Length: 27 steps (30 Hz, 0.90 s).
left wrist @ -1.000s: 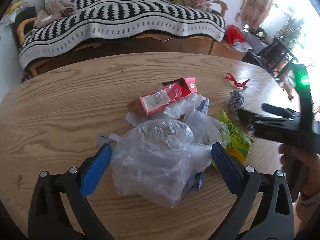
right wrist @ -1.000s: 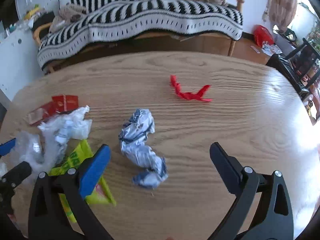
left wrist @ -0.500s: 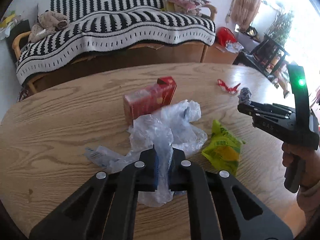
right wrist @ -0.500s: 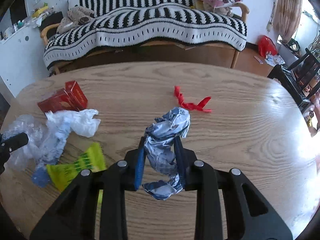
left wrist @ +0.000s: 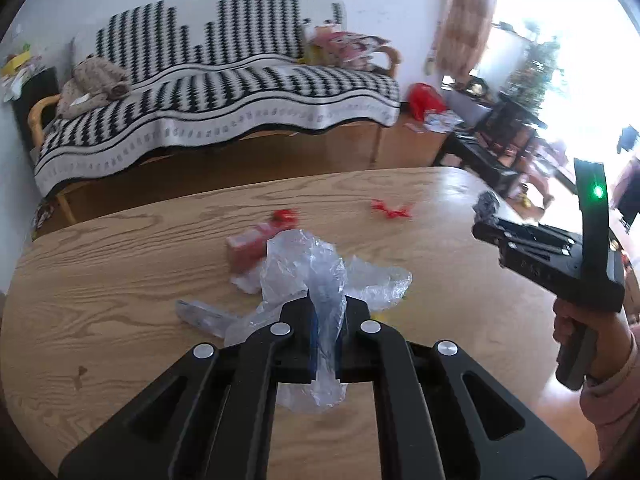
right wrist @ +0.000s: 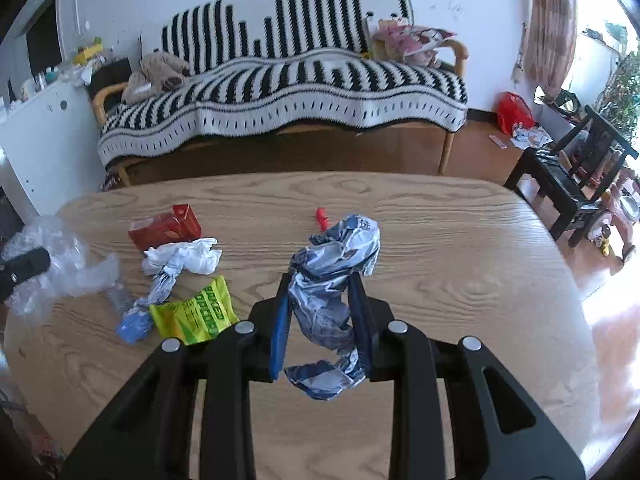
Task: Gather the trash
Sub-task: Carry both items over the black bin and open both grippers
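My left gripper [left wrist: 325, 312] is shut on a clear plastic bag [left wrist: 304, 264] and holds it above the wooden table [left wrist: 120, 280]. My right gripper [right wrist: 320, 304] is shut on a crumpled blue-and-white wrapper [right wrist: 336, 264], lifted off the table [right wrist: 460, 248]. On the table lie a red box [right wrist: 164, 226], a white crumpled wrapper [right wrist: 182, 258], a green snack packet [right wrist: 194, 314] and a red scrap [right wrist: 321, 216]. The right gripper also shows in the left wrist view [left wrist: 492, 220], at the right.
A striped sofa [right wrist: 280, 76] stands behind the table. A black chair [right wrist: 568, 172] stands at the right. A white cabinet [right wrist: 36, 136] is at the left. A red bag [right wrist: 514, 114] and litter lie on the floor.
Both grippers closed on their trash, the left on the plastic bag and the right on the blue-and-white wrapper, then lifted up and back from the table.
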Each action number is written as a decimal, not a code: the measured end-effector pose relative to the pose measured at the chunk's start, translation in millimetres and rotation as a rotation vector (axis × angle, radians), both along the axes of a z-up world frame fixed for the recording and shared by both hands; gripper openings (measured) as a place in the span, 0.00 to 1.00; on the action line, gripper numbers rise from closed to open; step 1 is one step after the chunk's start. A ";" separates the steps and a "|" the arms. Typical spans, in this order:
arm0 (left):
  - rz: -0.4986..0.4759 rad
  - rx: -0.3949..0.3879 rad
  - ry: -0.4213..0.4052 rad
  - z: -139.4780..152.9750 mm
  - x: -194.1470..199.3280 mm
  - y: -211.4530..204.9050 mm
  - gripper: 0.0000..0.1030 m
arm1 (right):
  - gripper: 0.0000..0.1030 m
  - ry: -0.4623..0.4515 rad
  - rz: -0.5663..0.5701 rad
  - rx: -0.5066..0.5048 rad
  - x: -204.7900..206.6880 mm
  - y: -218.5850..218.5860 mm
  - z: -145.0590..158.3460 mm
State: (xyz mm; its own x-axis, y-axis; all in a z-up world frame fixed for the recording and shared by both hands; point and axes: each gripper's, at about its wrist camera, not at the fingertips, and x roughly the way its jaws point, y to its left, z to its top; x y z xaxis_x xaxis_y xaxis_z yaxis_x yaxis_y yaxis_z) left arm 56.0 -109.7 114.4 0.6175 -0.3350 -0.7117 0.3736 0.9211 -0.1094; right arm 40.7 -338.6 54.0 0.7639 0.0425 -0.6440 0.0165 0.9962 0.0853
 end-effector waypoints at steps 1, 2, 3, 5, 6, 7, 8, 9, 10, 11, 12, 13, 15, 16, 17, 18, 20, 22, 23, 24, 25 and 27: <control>-0.020 0.001 -0.006 3.4 -9.9 -7.5 0.04 | 0.27 -0.009 -0.011 0.006 -10.9 -7.8 4.1; -0.043 -0.001 -0.009 6.5 -19.1 -16.1 0.04 | 0.27 -0.018 -0.029 0.021 -27.9 -20.5 9.0; -0.072 -0.003 -0.012 9.9 -31.0 -27.3 0.04 | 0.27 -0.022 -0.041 0.032 -40.0 -29.3 11.4; -0.120 -0.011 -0.010 13.2 -51.8 -46.1 0.04 | 0.27 -0.025 -0.068 0.051 -67.0 -48.0 14.3; -0.155 -0.019 -0.001 13.4 -65.0 -59.0 0.04 | 0.27 -0.025 -0.085 0.057 -84.3 -58.6 14.6; -0.184 -0.024 0.007 13.1 -76.5 -70.0 0.04 | 0.27 -0.024 -0.095 0.060 -96.1 -65.5 13.9; -0.217 -0.030 0.017 11.9 -88.9 -82.2 0.04 | 0.27 -0.021 -0.109 0.064 -114.0 -75.3 12.4; -0.240 -0.032 0.025 10.4 -98.0 -91.4 0.04 | 0.27 -0.016 -0.121 0.072 -131.9 -84.8 9.9; -0.266 -0.034 0.033 8.0 -108.1 -102.1 0.04 | 0.27 -0.012 -0.128 0.077 -145.1 -91.8 7.5; -0.292 -0.037 0.044 4.7 -119.0 -113.0 0.04 | 0.27 -0.003 -0.139 0.084 -163.4 -100.8 3.2; -0.323 -0.041 0.060 -0.2 -132.0 -125.1 0.04 | 0.27 0.008 -0.149 0.093 -181.7 -108.3 -2.2; -0.345 -0.046 0.074 -4.3 -142.8 -134.3 0.04 | 0.27 0.015 -0.153 0.100 -193.4 -111.6 -6.6; -0.400 -0.057 0.109 -17.2 -169.2 -155.8 0.04 | 0.27 0.043 -0.159 0.120 -227.2 -119.6 -23.1; -0.427 -0.063 0.135 -25.6 -181.0 -165.4 0.04 | 0.27 0.059 -0.162 0.126 -241.0 -122.1 -31.7; -0.458 -0.066 0.170 -37.2 -193.1 -176.0 0.04 | 0.27 0.080 -0.169 0.140 -257.7 -125.7 -43.6; -0.484 -0.062 0.198 -49.6 -204.9 -184.4 0.04 | 0.27 0.100 -0.182 0.164 -272.6 -130.3 -56.0; -0.521 -0.046 0.244 -73.9 -220.2 -198.1 0.04 | 0.27 0.141 -0.221 0.227 -296.9 -140.5 -84.7; -0.536 -0.010 0.301 -111.4 -236.2 -215.1 0.04 | 0.27 0.188 -0.252 0.300 -311.8 -146.4 -114.4; -0.538 0.003 0.333 -129.3 -240.8 -220.8 0.04 | 0.27 0.230 -0.274 0.359 -319.6 -149.5 -142.3; -0.537 0.020 0.380 -153.2 -245.9 -227.3 0.04 | 0.27 0.253 -0.285 0.385 -321.5 -150.4 -157.0; -0.530 0.027 0.423 -171.8 -248.3 -231.0 0.04 | 0.27 0.283 -0.300 0.416 -323.7 -150.8 -177.3; -0.511 0.033 0.493 -191.7 -249.4 -237.1 0.04 | 0.27 0.347 -0.330 0.492 -326.5 -150.4 -217.6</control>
